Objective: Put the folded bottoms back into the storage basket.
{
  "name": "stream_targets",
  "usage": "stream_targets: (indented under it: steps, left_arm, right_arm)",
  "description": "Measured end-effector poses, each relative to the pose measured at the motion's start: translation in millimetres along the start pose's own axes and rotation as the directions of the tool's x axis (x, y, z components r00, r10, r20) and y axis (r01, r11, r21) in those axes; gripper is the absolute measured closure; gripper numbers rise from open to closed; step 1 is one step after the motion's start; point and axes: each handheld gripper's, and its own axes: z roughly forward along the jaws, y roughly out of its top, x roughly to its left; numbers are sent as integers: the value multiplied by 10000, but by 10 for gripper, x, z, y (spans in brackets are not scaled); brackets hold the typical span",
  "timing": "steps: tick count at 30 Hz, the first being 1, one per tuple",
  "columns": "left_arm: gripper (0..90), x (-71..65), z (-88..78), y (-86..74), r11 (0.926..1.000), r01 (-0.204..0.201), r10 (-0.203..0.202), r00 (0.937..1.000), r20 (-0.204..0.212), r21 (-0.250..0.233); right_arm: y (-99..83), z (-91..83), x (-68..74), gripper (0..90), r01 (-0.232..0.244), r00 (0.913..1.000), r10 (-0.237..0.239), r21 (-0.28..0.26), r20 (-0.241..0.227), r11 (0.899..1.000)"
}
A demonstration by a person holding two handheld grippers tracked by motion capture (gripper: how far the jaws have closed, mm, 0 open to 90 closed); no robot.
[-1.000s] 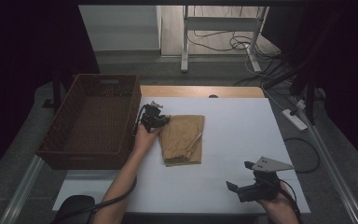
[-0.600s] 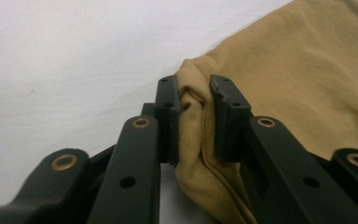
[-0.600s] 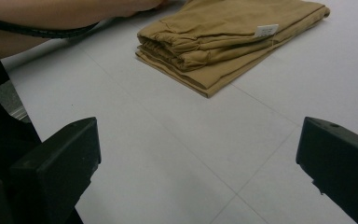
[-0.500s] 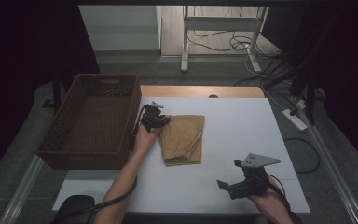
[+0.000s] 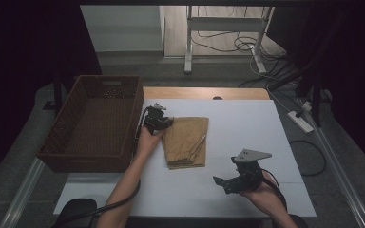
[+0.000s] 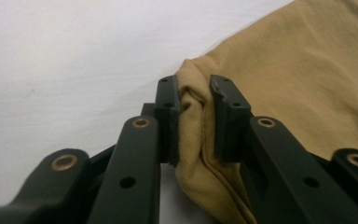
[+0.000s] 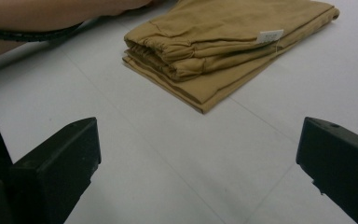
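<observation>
The left gripper [image 5: 164,122] was clamped on a bunched corner of the folded tan cloth [image 5: 186,141]; in the left gripper view its jaws pinched a thick fold of that cloth [image 6: 279,79] between the pads. The cloth lay flat on the white desk [image 5: 247,118], left of the middle, its left edge close to the wicker basket [image 5: 95,123], which stood at the desk's left border. The right gripper [image 5: 228,183] hovered near the desk's front edge with its jaws spread wide and nothing between them; in the right gripper view bare desk [image 7: 177,163] separated the jaws from the cloth [image 7: 223,42], well apart. Open white surface stretched to the right of the cloth and behind it.

A small white tag [image 7: 269,36] sat on the cloth, its print too small to read. The room around the desk was dark, and the basket's inside was hard to make out. A forearm [image 7: 51,14] was cut off at the frame's top left.
</observation>
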Motion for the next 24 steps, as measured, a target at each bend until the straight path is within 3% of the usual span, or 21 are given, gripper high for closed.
stream_targets:
  steps: [8, 15, 24]
  left_arm:
    - [736, -5, -1, -1, 10000, -25, 25, 10000, -43, 2]
    - [735, -12, -1, -1, 10000, -59, 59, 9999, -95, -5]
    - [733, -7, 0, -1, 10000, -31, 31, 10000, -64, -5]
  right_arm:
    - [88, 196, 22, 6, 354, 9994, -351, 395, -71, 9986]
    - [136, 339, 42, 6, 485, 9984, -465, 678, -313, 9965]
    - [294, 572, 119, 7, 1054, 9921, -974, 1041, -786, 9890]
